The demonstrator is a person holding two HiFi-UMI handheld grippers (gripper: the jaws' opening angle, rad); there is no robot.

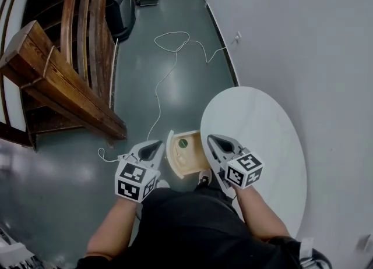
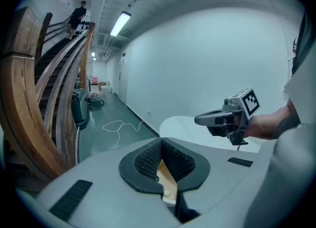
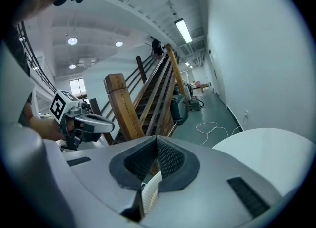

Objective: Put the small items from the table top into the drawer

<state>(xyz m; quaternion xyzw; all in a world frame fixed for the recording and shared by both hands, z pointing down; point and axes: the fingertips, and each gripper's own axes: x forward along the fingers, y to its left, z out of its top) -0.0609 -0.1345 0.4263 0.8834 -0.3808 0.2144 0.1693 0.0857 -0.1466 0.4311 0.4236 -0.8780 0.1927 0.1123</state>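
At the table (image 1: 256,116) edge: drawer (image 1: 189,160) stood open; left gripper (image 1: 152,147), right gripper (image 1: 217,141) pressed together, empty. Closing probably needed a square push.

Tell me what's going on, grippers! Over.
Both shut, empty: left gripper, right gripper. Drawer open, green thing inside. Table looks bare. Nothing in the way.

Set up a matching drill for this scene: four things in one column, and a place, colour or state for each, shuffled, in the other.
1. green item
2. cable
3. drawer
4. table top

A. white and oval
B. pulled open
C. loose on the floor
D. inside the drawer

Pairs: 1-D, 2-C, 3-B, 4-A
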